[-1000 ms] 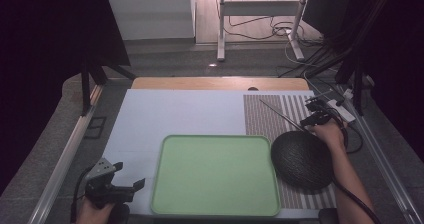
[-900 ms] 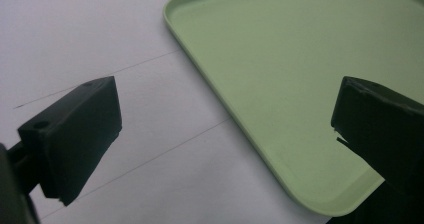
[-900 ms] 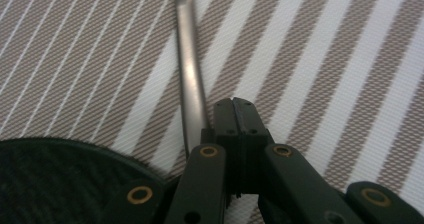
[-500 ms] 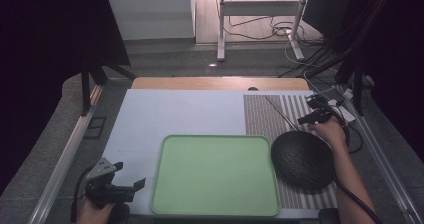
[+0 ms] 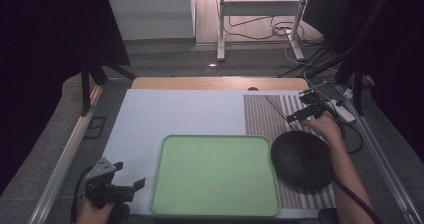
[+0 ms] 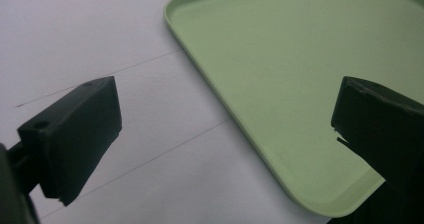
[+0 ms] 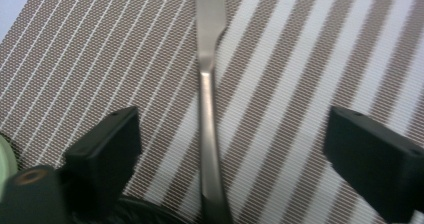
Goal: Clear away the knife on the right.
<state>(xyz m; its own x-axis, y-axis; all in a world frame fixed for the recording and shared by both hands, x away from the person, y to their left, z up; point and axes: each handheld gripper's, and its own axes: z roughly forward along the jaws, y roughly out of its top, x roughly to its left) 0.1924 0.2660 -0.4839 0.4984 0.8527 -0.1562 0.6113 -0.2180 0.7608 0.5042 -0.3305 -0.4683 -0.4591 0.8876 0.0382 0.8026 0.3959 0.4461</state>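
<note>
Knife, slim silver metal table knife, lies lengthwise between right gripper jaws, just opened wide, released onto brown striped woven placemat.

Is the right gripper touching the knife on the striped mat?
Apart. The right gripper view shows the right gripper jaws, just opened, standing wide, with striped mat visible between each and the knife.

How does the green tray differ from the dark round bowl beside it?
The green tray is a flat, pale, rounded rectangle on the white sheet; the dark bowl is round, domed, textured and smaller, on the striped mat. Both sit on the table, untouched.
</note>
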